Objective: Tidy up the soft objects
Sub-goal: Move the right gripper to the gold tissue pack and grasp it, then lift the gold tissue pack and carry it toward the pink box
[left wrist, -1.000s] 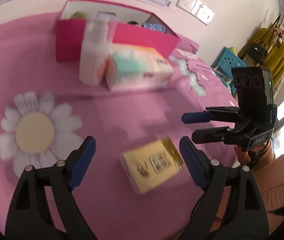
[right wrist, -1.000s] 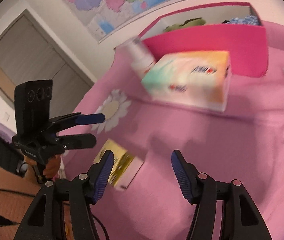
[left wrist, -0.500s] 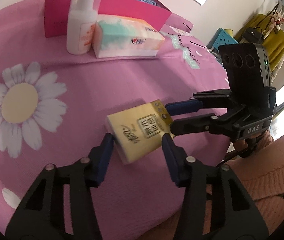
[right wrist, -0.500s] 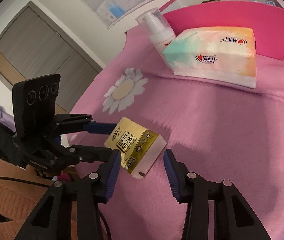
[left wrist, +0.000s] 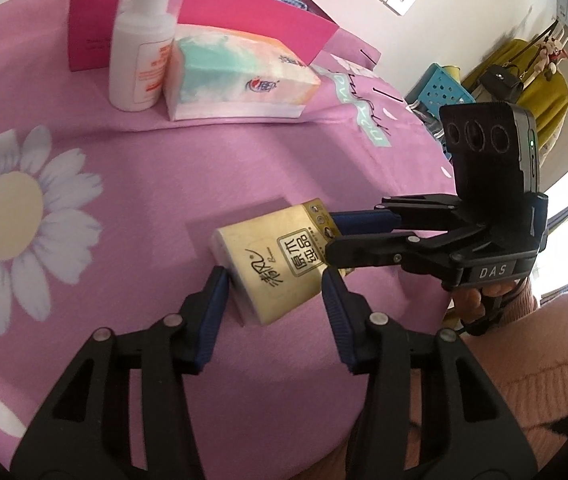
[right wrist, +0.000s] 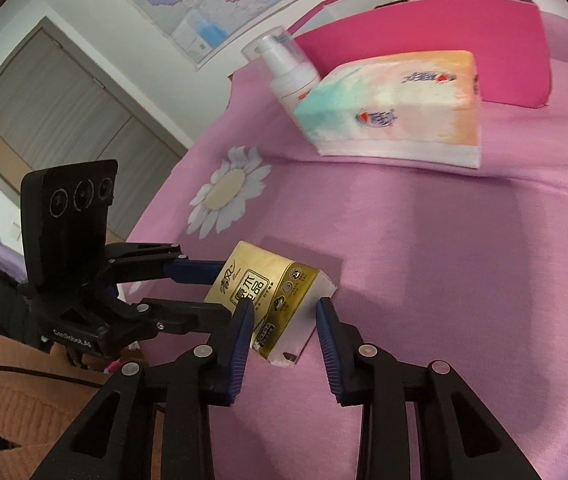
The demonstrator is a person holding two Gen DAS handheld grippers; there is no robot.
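A small yellow tissue pack (left wrist: 274,264) is lifted above the pink cloth, tilted, and it also shows in the right wrist view (right wrist: 272,296). My left gripper (left wrist: 274,294) is shut on its near end, pads on both sides. My right gripper (right wrist: 284,316) is shut on the pack's other end; in the left wrist view its fingers (left wrist: 360,236) clamp the pack from the right. A large pastel tissue pack (left wrist: 236,72) lies further back on the cloth, also in the right wrist view (right wrist: 396,104).
A white pump bottle (left wrist: 142,40) stands beside the large pack. Behind them is an open pink box (left wrist: 88,24) with items inside. The cloth has a daisy print (left wrist: 8,216). A blue basket (left wrist: 440,88) and hanging clothes stand off the right edge.
The left gripper closed around the yellow pack and lifted it off the cloth. The right gripper came in and closed on its other end. Both now hold it.
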